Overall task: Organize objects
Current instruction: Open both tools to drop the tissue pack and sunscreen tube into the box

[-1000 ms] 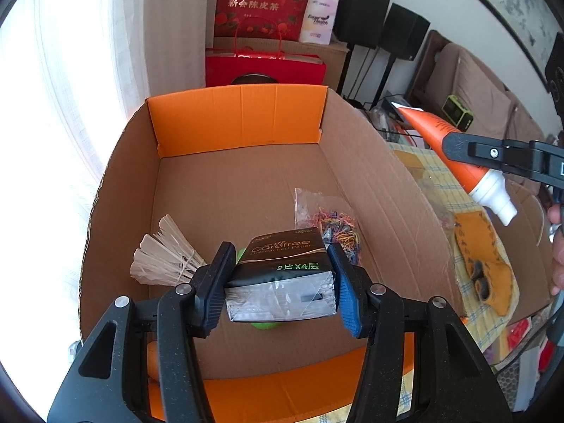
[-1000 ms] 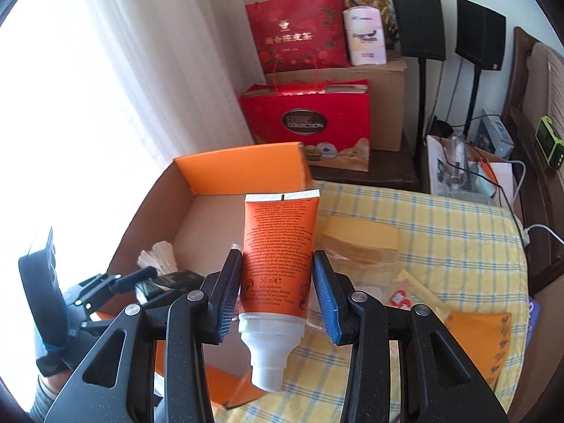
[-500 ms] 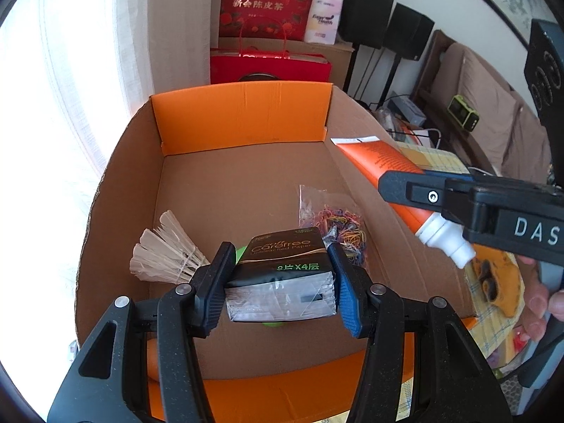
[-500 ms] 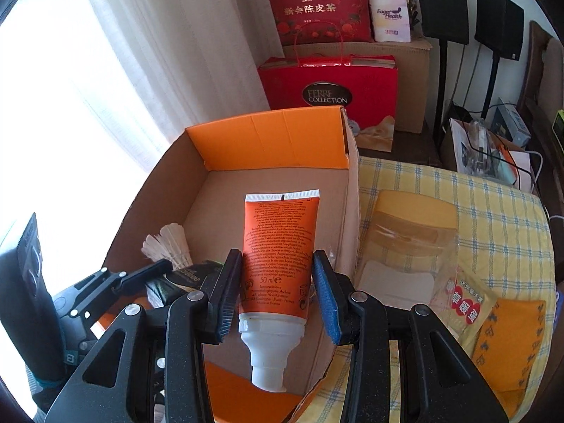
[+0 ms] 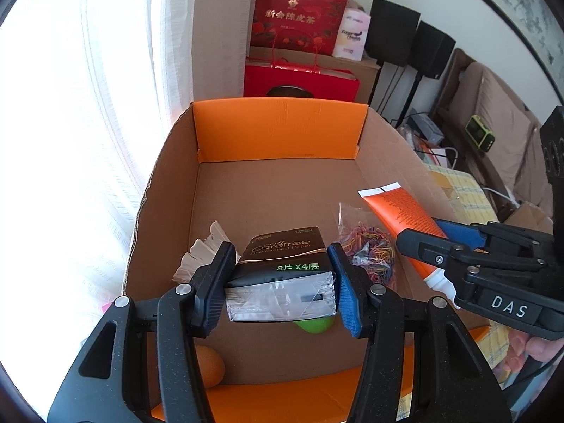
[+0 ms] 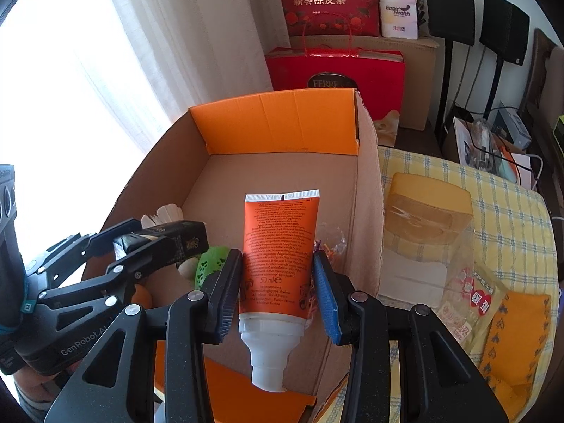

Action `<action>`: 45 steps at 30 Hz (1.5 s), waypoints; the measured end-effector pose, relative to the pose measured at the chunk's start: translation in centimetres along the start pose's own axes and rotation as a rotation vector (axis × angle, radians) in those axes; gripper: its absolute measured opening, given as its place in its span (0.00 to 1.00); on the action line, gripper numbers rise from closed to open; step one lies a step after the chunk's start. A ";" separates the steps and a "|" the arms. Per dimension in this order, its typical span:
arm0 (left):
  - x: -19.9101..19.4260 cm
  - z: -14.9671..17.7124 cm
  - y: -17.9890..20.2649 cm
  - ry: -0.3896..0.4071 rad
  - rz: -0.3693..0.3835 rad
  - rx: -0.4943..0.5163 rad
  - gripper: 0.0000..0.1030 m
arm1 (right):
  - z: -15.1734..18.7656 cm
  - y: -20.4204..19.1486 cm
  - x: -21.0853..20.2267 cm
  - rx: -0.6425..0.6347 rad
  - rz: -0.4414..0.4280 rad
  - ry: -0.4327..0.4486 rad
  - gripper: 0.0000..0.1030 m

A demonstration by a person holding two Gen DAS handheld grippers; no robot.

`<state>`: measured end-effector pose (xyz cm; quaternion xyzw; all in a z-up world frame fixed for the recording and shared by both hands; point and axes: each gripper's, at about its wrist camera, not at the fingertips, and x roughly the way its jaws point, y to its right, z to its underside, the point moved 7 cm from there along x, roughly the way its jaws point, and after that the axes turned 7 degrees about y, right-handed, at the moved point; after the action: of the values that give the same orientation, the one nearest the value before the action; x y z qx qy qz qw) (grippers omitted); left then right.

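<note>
black speckled grippers with blue pads, silver screws, white "das" lettering.

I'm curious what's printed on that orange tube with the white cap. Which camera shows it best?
The right wrist view: the orange tube with the white cap faces the camera full length, printed text visible, held in the right gripper. The left wrist view shows it sideways, its cap end partly hidden by that gripper.

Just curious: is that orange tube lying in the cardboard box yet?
Not yet. The orange tube hangs above the cardboard box floor, clamped in the right gripper.
</note>
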<state>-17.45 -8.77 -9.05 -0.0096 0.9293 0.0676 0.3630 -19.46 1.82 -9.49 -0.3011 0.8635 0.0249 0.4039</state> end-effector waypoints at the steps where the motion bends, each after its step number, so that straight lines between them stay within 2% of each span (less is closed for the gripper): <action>1: 0.0 0.1 -0.1 0.001 -0.007 0.005 0.49 | 0.1 -0.1 0.1 -0.002 0.004 -0.001 0.40; 4: -0.1 0.3 -0.7 0.006 -0.037 0.020 0.49 | 0.6 -0.4 0.5 -0.019 0.022 -0.006 0.40; 14: 0.1 1.2 0.0 -0.015 -0.009 0.028 0.50 | 1.2 -1.0 1.4 -0.105 0.104 -0.016 0.40; 17: -0.1 1.0 0.1 -0.009 0.001 0.013 0.59 | 1.0 -1.0 1.1 -0.099 0.106 -0.005 0.40; 21: -0.7 0.5 -0.4 0.005 0.003 -0.005 0.61 | 0.3 -1.1 0.1 -0.102 0.099 0.020 0.41; 27: -2.0 -0.5 -1.3 0.039 0.001 -0.034 0.75 | -0.8 -1.6 -1.6 -0.104 0.091 0.065 0.49; 31: -2.5 -0.9 -1.5 0.053 -0.002 -0.039 0.85 | -1.1 -1.6 -2.7 -0.105 0.105 0.092 0.57; 35: -2.9 -0.9 -1.4 0.061 -0.003 -0.038 0.90 | -1.1 -1.1 -3.7 -0.109 0.131 0.115 0.69; 41: -3.3 -0.7 -0.6 0.061 -0.004 -0.015 0.91 | -0.8 0.4 -4.8 -0.083 0.161 0.133 0.79; 45: -3.5 -0.7 0.2 0.062 0.020 -0.021 0.99 | -0.5 1.5 -5.3 -0.058 0.178 0.135 0.84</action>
<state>-15.31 -8.76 -6.15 -0.0064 0.9394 0.0807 0.3330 -18.06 5.54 -5.68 -0.2357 0.9110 0.0655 0.3321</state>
